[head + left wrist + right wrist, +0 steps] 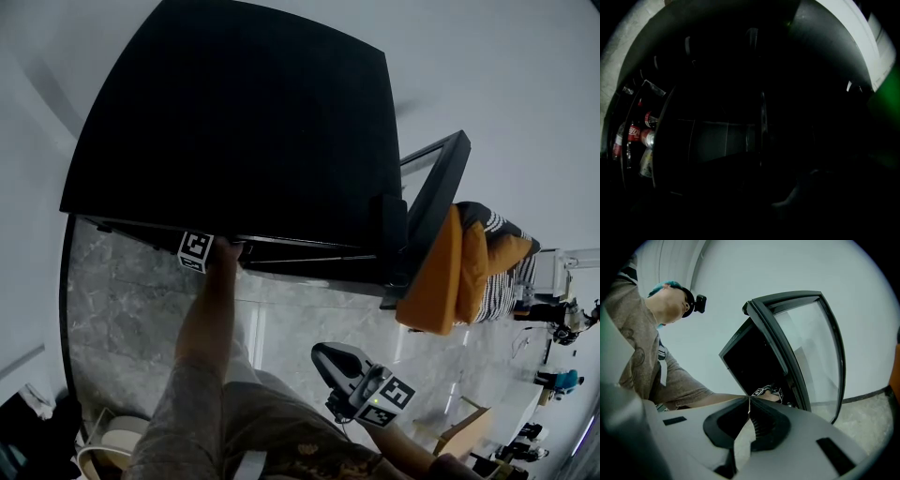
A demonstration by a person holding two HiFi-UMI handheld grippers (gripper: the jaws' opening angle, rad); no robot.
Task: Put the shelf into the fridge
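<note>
Shelf (726,171) seems to be the dark flat sheet lying level inside the fridge (244,122), at about 6 o'clock in the left gripper view, though the gloom there leaves its edges uncertain. Behind it a paler back panel (717,140) shows faintly, and bottles (636,135) with red labels stand in a rack at 9 o'clock. The left claw (199,249) reaches into the fridge's opening; only its marker cube shows at the front edge in the head view, and its own view is too dark to tell whether it is clenched, released or gripping the shelf. A bare arm (211,319) runs down from it toward 6 o'clock. The fridge is a black box, and its glass door (436,187) in a black frame stands swung open at 3 o'clock. The right claw (749,404) hangs apart from the fridge at 5 o'clock in the head view, clenched on nothing, its tips touching. The fridge stands on a floor (122,309) of grey marbled tile, with a plain pale wall (764,268) behind. Just beyond the open door, an orange cushion (436,281) leans against a striped cloth (502,281).
</note>
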